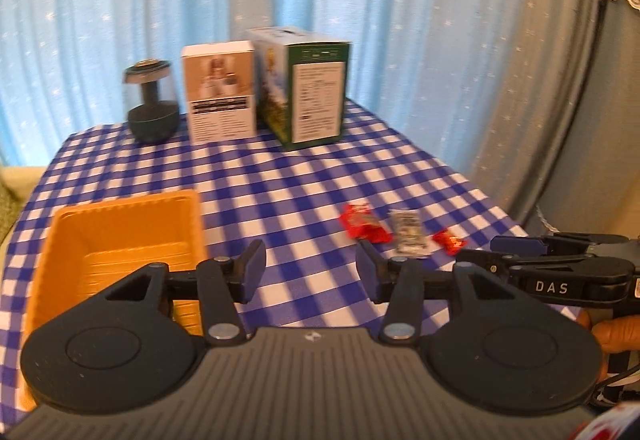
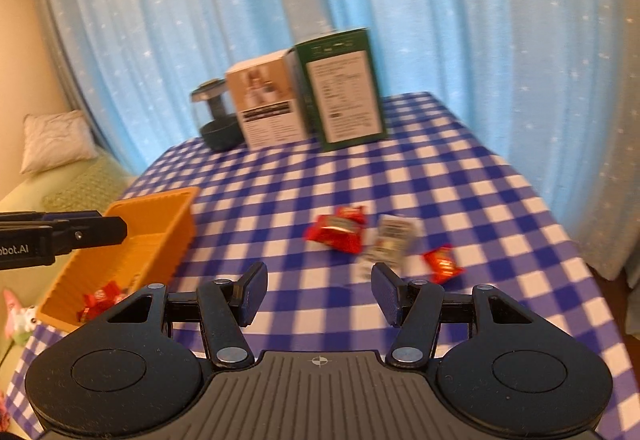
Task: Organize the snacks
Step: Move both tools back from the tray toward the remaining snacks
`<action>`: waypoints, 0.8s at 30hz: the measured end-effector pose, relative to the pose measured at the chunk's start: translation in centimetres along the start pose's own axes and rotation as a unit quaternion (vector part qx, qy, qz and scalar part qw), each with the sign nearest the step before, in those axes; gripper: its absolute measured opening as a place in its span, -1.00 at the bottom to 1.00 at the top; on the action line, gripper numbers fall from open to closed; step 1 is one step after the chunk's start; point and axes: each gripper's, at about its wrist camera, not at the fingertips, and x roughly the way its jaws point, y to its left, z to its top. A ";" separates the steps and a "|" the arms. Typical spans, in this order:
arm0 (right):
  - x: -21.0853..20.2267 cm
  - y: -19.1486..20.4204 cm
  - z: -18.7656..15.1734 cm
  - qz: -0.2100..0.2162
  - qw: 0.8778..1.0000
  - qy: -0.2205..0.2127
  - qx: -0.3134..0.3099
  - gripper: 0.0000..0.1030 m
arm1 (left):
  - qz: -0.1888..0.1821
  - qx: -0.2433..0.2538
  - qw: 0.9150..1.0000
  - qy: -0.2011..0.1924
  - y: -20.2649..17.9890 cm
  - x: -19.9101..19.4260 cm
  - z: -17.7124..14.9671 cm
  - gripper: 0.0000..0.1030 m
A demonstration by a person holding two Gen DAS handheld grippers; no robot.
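Your left gripper (image 1: 310, 272) is parted with nothing between its pads, hanging over the blue checked tablecloth (image 1: 312, 184) just right of the orange tray (image 1: 120, 240). That tray sits lower left in your left view, its long axis running from the near edge back toward the curtain; the right view shows red wrappers (image 2: 100, 300) lying in its near end. Your right gripper (image 2: 320, 292) is open too, empty, over bare cloth. Still loose on the table, right of centre: a large red packet (image 2: 340, 234) lying crosswise, a grey-white packet (image 2: 390, 240) beside it with its length running front to back, and a small red packet (image 2: 442, 264) tilted at the far right. At the back stand a white box (image 1: 220, 96), a green box (image 1: 312, 92) and a dark jar (image 1: 152, 104).
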 end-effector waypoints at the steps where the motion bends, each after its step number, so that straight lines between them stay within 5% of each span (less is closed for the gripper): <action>1: -0.2 -0.6 0.0 -0.004 1.000 -0.001 0.003 0.12 | -0.004 0.001 1.000 0.001 -0.6 0.3 0.0 -0.10; 13: -1.9 -3.8 -0.6 -0.046 0.999 -0.008 0.007 0.12 | -0.030 0.004 1.000 0.006 -5.4 4.4 -1.2 -0.02; 24: 0.6 -4.6 -1.3 -0.088 0.995 0.032 -0.017 0.12 | -0.052 0.015 0.998 0.021 -5.8 8.1 -3.1 -0.02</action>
